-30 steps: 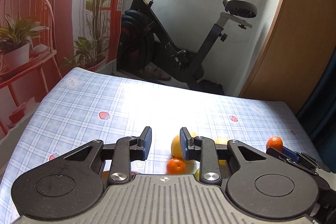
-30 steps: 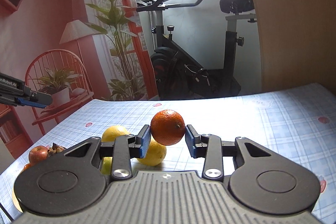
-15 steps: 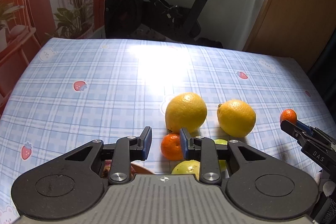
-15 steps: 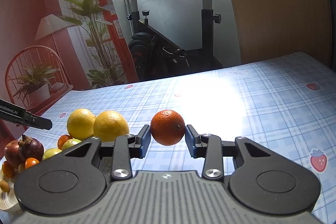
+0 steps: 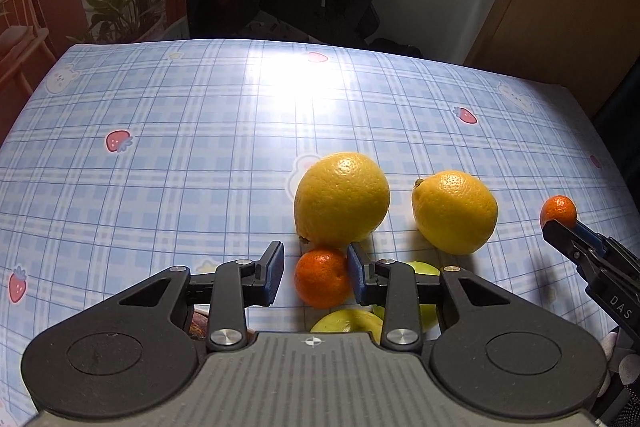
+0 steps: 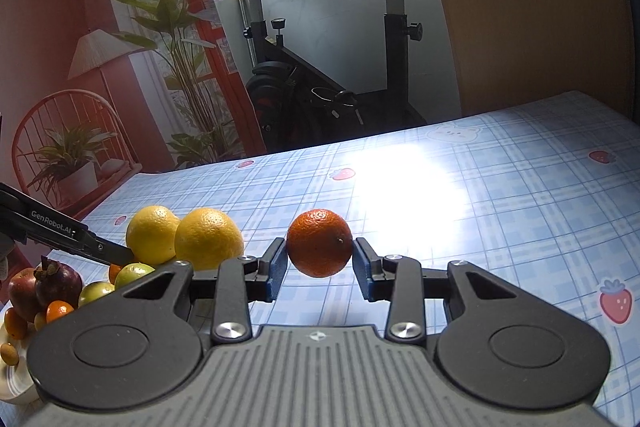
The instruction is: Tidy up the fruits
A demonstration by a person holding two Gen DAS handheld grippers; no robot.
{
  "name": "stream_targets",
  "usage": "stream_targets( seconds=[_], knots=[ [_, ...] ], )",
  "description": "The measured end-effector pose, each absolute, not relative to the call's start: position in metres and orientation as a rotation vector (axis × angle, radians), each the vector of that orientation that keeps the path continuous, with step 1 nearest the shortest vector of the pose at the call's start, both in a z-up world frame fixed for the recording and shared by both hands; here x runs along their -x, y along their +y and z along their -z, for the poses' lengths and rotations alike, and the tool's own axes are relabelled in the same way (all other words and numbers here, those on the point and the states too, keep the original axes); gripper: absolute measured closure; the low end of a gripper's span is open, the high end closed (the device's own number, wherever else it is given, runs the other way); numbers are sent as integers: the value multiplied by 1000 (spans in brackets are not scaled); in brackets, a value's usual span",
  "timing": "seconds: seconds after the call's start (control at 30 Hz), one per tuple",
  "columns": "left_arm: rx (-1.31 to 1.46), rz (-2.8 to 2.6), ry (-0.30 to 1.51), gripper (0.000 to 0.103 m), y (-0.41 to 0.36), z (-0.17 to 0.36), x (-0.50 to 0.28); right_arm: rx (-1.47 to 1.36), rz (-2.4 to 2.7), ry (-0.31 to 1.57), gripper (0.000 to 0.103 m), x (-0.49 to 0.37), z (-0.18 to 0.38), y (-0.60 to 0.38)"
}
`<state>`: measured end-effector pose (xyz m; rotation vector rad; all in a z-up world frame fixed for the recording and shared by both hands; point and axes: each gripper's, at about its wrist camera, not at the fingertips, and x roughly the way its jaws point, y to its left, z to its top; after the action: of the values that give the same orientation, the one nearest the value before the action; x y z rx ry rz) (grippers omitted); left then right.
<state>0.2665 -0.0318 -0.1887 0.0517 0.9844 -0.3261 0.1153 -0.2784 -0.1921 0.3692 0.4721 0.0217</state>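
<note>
Pinching a round orange mandarin (image 6: 320, 242) above the blue plaid tablecloth (image 6: 500, 195), the right gripper (image 6: 320, 267) is clamping it between blue pads. The left gripper (image 5: 316, 277), its jaws just having been opening, is bracketing a smaller orange tangerine (image 5: 322, 277) lying beside two large yellow lemons (image 5: 342, 199), its left pad standing clear of the fruit.

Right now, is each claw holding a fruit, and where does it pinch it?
The right gripper holds an orange, pinched across its middle. The left gripper, whose jaws have just been opening, straddles a small orange without gripping it.
</note>
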Motion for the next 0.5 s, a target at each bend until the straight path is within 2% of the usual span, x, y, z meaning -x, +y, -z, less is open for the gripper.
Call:
stream_targets(
  seconds=[0.5],
  knots=[
    [-77,346,989,68,-44,197,-263,-366,-32,474,65,-116,192,-277]
  ],
)
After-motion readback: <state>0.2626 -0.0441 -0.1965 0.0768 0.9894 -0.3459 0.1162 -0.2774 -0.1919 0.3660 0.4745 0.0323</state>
